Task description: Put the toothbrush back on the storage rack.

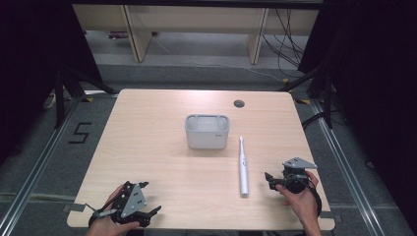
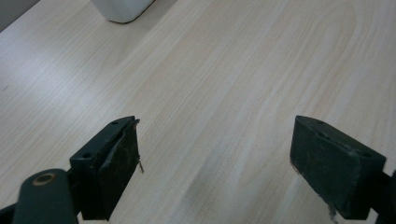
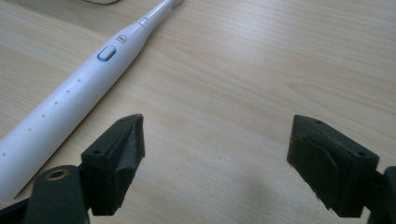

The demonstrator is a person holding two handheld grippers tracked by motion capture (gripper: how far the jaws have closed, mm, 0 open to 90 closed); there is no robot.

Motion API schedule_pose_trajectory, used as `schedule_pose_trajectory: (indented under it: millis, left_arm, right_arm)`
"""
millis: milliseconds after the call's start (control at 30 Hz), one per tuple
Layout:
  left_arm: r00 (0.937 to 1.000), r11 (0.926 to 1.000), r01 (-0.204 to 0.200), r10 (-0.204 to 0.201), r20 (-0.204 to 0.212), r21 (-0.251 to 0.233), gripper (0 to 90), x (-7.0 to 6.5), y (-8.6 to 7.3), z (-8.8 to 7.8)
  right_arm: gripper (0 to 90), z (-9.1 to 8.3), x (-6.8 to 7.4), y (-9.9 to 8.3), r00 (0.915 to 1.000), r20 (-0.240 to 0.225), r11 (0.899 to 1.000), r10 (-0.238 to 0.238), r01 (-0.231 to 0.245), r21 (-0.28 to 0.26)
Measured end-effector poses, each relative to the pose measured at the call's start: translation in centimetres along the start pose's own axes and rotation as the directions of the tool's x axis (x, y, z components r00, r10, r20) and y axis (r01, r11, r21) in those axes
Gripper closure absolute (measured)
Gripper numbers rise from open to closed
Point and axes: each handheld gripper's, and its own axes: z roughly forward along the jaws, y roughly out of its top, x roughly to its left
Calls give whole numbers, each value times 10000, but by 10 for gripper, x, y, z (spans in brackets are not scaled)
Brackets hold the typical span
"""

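One electric toothbrush (image 1: 243,169), white, lying flat on worktop (image 1: 147,142). One grey holder cup (image 1: 207,131), upright. Two hand-held tools: left tool (image 1: 150,209), right tool (image 1: 272,181). Each tool: two black jaws, one grey three-cornered plate. One round cable hole (image 1: 239,103) in worktop.

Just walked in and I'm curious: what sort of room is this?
Probably a lab or test room for recording. A bare wooden table stands between black curtains, loose cables trail over the floor, and a taped number marks the spot.
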Motion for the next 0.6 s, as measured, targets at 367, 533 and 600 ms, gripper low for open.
schedule_pose_trajectory:
  millis: [367, 533, 600]
  left_arm:
    - [9999, 10000, 62, -62, -154, -8, 151, -1, -1, 1]
    - [10000, 10000, 58, -58, 19, 52, 151, -1, 0, 2]
    - [10000, 10000, 77, -77, 14, 63, 151, -1, 0, 2]
  right_arm:
    - [243, 3, 0, 5, 10000, 29, 9999, -77, 77, 68]
    - [297, 2, 2, 16, 9999, -75, 9998, -90, 92, 203]
    - [299, 2, 1, 17, 9991, -38, 9988, -429, 429, 235]
